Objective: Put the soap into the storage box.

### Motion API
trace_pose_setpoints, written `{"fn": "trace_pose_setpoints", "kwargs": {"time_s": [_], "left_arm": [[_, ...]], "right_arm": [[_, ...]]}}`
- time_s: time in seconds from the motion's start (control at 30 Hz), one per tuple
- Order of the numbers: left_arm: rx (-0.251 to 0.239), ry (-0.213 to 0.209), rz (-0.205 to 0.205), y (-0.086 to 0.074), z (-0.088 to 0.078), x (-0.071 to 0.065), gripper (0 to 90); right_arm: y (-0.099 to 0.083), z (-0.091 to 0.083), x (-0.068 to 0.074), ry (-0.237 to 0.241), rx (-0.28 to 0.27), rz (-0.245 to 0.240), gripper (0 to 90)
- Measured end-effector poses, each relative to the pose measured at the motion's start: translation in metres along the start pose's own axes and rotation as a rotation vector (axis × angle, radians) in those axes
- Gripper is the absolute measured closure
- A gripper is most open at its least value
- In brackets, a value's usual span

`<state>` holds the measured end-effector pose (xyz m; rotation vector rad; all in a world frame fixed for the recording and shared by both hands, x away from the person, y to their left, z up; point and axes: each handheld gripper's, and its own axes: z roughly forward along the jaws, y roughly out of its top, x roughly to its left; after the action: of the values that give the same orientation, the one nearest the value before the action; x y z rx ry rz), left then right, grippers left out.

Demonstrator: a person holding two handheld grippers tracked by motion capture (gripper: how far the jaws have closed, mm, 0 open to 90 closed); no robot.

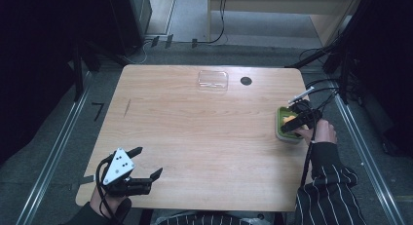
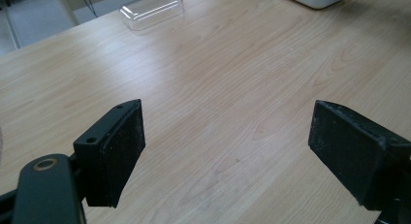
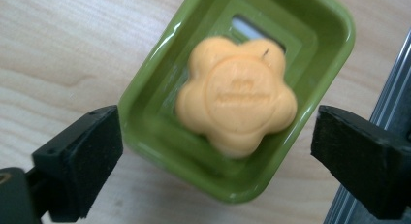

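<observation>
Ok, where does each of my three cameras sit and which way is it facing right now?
High view: above the person's side, looking forward and down on the table; both forearms, the left tool and the right tool show.
Left gripper view: rides the left tool, looking along its open jaws across bare wood toward the clear lid.
Right gripper view: rides the right tool, looking down between its open jaws on the orange soap in the green dish.
Shared: the clear lid and the green dish appear in both the high and left gripper views.

Light wooden table on grey floor. Metal rails run along both sides. Cables trail behind, pale wooden furniture at back, dark surroundings.
</observation>
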<state>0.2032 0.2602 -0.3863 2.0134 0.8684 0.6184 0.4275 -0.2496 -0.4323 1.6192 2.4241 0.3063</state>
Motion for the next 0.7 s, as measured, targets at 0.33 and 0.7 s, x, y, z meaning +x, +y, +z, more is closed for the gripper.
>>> {"fn": "trace_pose_setpoints", "kwargs": {"time_s": [0.33, 0.7], "left_arm": [[0.000, 0.000, -0.001, 0.000, 0.000, 0.000, 13.6], [0.001, 0.000, 0.001, 0.000, 0.000, 0.000, 13.6]], "right_arm": [[-0.010, -0.012, 0.021, -0.012, 0.032, -0.046, 0.4], [-0.029, -0.018, 0.039, 0.016, 0.065, -0.087, 0.0]]}}
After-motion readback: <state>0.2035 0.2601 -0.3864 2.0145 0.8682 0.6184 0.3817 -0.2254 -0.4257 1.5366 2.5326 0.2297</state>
